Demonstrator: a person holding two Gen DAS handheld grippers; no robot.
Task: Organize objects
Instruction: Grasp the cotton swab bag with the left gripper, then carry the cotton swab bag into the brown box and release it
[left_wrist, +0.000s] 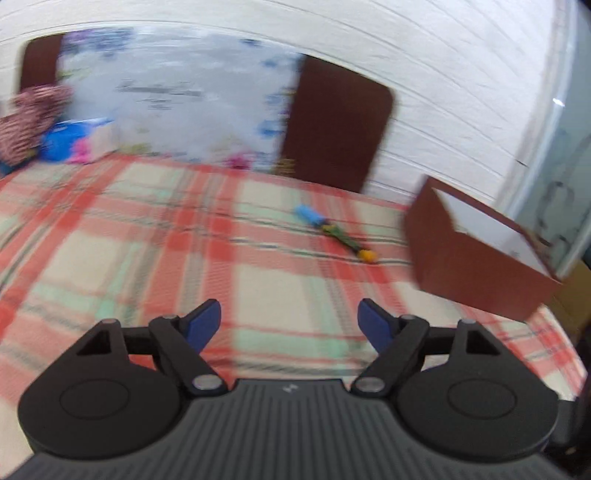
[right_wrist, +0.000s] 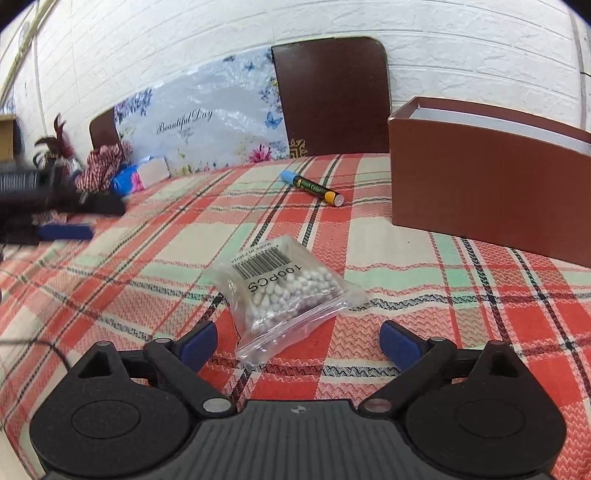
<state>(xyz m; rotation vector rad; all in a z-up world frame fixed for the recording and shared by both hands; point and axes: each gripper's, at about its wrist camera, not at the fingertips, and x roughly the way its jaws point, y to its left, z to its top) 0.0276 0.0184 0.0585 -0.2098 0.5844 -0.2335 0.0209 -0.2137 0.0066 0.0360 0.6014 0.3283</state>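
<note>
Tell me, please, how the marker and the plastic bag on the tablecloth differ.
The marker is a slim, opaque, rigid stick with a blue cap; the plastic bag is flat, clear and soft, filled with small white pieces. The marker lies nearer the brown box; the bag lies just ahead of the right gripper. Both lie loose on the tablecloth.

**Three objects on the plaid cloth**

A small clear zip bag (right_wrist: 284, 291) lies flat on the checked tablecloth. It is filled with small grey-white beads and has a white label with a barcode and the text "100PCS". The bag lies diagonally, with its sealed edge toward the camera.

A marker (right_wrist: 312, 187) lies on its side farther back. It has a light blue cap at one end, a black body with yellow-green lettering, and an orange band at the other end. It is well apart from the bag.

A brown box (right_wrist: 491, 199) stands upright to the right of the marker, near it. It is open at the top and white inside. In the left wrist view, which is blurred, the marker (left_wrist: 334, 232) and the box (left_wrist: 472, 254) also appear.
</note>
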